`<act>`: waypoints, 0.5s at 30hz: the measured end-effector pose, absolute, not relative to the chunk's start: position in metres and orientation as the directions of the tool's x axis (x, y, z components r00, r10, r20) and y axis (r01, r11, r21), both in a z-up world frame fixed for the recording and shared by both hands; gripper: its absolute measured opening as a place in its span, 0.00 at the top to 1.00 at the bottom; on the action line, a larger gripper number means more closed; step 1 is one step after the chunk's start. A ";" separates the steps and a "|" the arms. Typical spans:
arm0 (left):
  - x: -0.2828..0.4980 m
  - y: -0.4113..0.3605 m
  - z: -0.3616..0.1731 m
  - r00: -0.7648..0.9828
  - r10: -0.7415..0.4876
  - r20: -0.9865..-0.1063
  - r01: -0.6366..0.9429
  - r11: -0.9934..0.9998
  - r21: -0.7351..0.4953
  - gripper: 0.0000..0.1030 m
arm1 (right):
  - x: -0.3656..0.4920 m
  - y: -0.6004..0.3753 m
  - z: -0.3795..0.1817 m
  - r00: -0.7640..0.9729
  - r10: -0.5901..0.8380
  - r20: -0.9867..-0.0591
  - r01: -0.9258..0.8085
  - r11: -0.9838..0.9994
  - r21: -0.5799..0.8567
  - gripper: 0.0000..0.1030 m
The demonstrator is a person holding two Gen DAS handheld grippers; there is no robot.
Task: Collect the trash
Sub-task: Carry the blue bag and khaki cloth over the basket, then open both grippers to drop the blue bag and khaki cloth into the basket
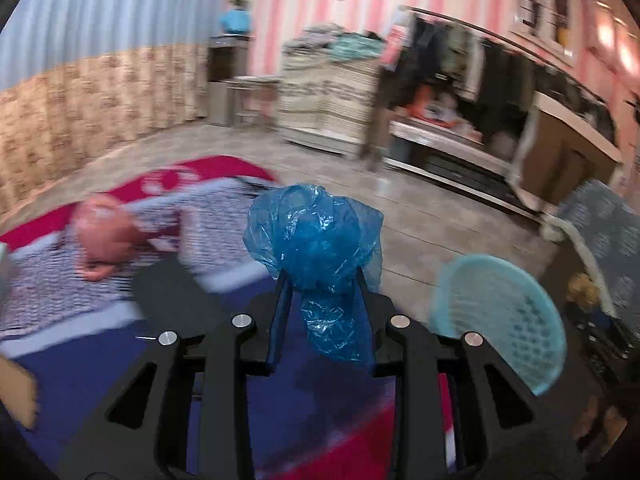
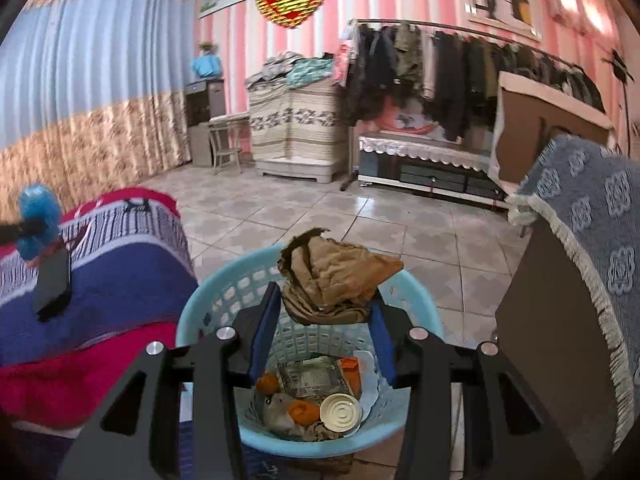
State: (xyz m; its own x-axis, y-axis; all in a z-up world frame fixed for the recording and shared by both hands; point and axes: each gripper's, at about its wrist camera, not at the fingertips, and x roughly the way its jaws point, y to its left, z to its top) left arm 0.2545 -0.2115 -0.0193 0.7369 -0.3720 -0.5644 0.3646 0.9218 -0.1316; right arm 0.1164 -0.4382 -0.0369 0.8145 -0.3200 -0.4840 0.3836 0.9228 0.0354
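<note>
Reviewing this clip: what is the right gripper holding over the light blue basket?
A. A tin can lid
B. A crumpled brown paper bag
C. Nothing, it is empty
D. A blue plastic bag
B. In the right wrist view the right gripper is closed on a crumpled brown paper bag above the basket; the blue plastic bag is in the left gripper.

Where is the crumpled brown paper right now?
In the right wrist view the crumpled brown paper sits centre frame, pinched in the right gripper, directly above the light blue basket beside the bed.
</note>
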 end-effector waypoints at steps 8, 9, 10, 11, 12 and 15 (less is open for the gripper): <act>0.245 -0.296 -0.047 0.679 -0.486 -0.550 0.512 0.851 -0.120 0.72 | 0.121 -0.461 -0.050 0.807 -0.329 -0.490 0.420 0.903 0.086 0.58; 0.243 -0.301 -0.049 0.678 -0.489 -0.548 0.521 0.846 -0.109 0.72 | 0.122 -0.463 -0.051 0.807 -0.331 -0.490 0.424 0.901 0.090 0.58; 0.242 -0.308 -0.052 0.679 -0.489 -0.548 0.530 0.842 -0.095 0.72 | 0.122 -0.465 -0.052 0.807 -0.334 -0.487 0.429 0.898 0.094 0.58; 0.240 -0.316 -0.055 0.678 -0.491 -0.547 0.544 0.836 -0.075 0.72 | 0.121 -0.468 -0.053 0.806 -0.342 -0.482 0.439 0.893 0.099 0.58; 0.242 -0.319 -0.056 0.677 -0.493 -0.546 0.552 0.831 -0.066 0.72 | 0.122 -0.470 -0.054 0.804 -0.351 -0.480 0.447 0.889 0.100 0.58; 0.240 -0.331 -0.060 0.666 -0.505 -0.549 0.571 0.819 -0.060 0.72 | 0.122 -0.473 -0.059 0.797 -0.363 -0.484 0.462 0.881 0.101 0.58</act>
State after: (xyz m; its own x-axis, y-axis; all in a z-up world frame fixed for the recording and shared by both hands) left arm 0.2395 -0.3308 -0.0605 0.6661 -0.5050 -0.5489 0.5711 0.8187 -0.0602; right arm 0.1217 -0.4733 -0.0592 0.7966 -0.3625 -0.4837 0.4621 0.8811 0.1007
